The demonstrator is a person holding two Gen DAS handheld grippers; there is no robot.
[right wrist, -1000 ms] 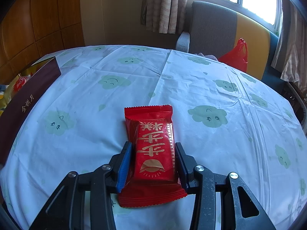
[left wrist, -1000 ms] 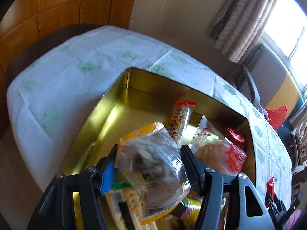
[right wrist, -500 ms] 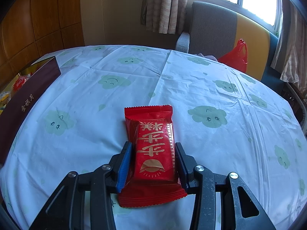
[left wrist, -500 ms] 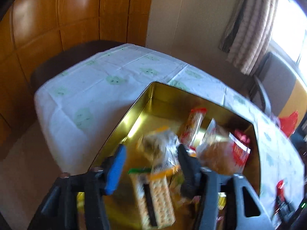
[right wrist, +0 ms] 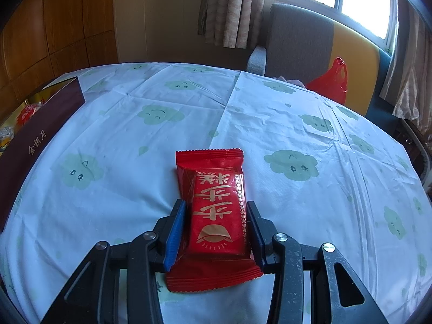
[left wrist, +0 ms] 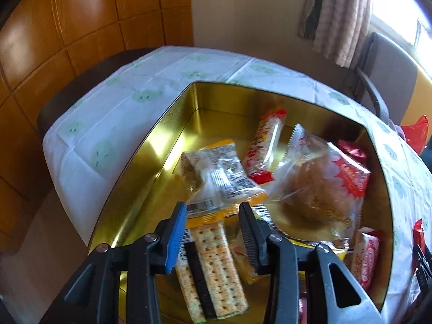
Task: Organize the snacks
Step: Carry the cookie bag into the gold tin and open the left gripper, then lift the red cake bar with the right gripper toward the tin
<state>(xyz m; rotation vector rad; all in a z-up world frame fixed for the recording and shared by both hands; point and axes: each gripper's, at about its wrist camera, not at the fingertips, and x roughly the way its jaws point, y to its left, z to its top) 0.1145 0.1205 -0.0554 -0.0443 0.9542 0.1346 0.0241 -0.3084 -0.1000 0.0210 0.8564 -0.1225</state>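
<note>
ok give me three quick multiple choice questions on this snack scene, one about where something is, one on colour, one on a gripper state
1. Where does the cracker pack lie?
A. inside the gold tin
B. on the tablecloth
C. on the chair

2. What colour is the snack packet between the right gripper's fingers?
A. green
B. red
C. yellow

3. How is the left gripper?
A. shut on the cracker pack
B. shut on a clear packet
C. open, holding nothing

Answers:
1. A, the pack rests on the floor of the gold tin, among other snacks.
2. B, the wrapper is red with gold lettering, lying on the tablecloth.
3. C, its fingers stand apart above the tin, with the clear packet lying loose beyond them. The right gripper looks closed on the red packet.
</note>
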